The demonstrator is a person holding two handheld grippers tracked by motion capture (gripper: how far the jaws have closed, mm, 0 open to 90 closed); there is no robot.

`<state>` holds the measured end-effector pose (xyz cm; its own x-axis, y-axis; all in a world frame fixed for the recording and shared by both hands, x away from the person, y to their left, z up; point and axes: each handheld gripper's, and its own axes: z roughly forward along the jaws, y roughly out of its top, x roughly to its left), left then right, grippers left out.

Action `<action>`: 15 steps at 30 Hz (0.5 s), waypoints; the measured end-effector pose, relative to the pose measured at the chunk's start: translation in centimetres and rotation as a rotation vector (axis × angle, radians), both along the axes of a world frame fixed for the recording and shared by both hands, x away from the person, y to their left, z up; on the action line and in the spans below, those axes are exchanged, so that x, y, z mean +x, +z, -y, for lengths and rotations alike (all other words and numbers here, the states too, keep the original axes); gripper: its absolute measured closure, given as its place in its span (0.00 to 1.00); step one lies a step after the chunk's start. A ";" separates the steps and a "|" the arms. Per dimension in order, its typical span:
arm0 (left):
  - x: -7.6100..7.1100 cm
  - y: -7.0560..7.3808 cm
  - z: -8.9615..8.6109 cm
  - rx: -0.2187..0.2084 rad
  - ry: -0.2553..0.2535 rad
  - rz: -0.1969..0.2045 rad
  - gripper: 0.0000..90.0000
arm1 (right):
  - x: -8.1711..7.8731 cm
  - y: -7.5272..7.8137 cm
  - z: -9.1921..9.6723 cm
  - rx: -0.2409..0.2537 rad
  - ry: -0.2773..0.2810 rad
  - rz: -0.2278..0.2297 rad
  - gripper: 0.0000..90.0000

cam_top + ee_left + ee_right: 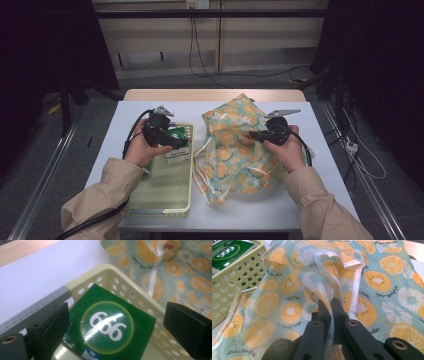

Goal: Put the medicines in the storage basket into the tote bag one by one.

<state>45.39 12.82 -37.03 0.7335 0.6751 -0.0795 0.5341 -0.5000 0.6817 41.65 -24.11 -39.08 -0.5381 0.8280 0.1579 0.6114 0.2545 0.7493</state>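
The black two-jaw left gripper (172, 141), held at nine o'clock, pointed toward three with jaws spread wide. The black two-jaw right gripper (251, 135), at three o'clock, pointed toward nine, jaws pinched together.

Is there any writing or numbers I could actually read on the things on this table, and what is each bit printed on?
"666": white digits in a green circle on the green packet lying in the pale yellow basket.
Small dark script repeats across the orange-slice printed bag that the right gripper pinches; too small and blurred to read.
White label below the packet: print too small to read.
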 end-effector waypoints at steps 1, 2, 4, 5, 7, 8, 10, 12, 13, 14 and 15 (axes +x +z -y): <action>0.1 0.0 0.0 0.006 -0.001 0.004 0.07 | 0.0 0.0 0.0 -0.001 0.001 0.000 0.99; 0.1 -0.2 0.3 -0.009 0.016 0.004 0.07 | 0.0 0.0 0.0 -0.001 0.001 0.001 0.99; 0.2 -0.4 0.6 0.008 0.033 0.011 0.07 | 0.0 -0.1 0.0 0.000 0.003 0.000 0.99; 0.3 -0.6 0.8 0.000 0.031 -0.001 0.07 | 0.1 -0.1 -0.1 -0.003 0.003 0.000 0.99; 0.5 -0.8 1.0 0.019 0.043 0.005 0.08 | 0.1 -0.1 -0.1 -0.001 0.003 -0.001 0.99; 0.4 -1.0 1.2 0.034 0.069 0.021 0.08 | 0.1 -0.1 -0.1 0.000 0.003 -0.003 0.99; 0.6 -1.3 1.3 0.034 0.063 0.014 0.08 | 0.0 -0.1 -0.2 -0.001 0.006 -0.002 0.99; 0.7 -1.6 1.3 0.042 0.063 0.022 0.07 | 0.0 -0.1 -0.1 0.000 0.008 0.003 0.99; 0.7 -1.6 1.3 0.044 0.068 0.029 0.07 | 0.0 -0.1 -0.1 0.000 0.007 0.003 0.99; 0.7 -1.6 1.4 0.047 0.069 0.030 0.07 | 0.0 -0.1 -0.1 0.002 0.006 0.004 0.99; 0.7 -1.6 1.5 0.045 0.071 0.029 0.06 | 0.0 -0.1 -0.1 0.003 0.004 0.004 0.99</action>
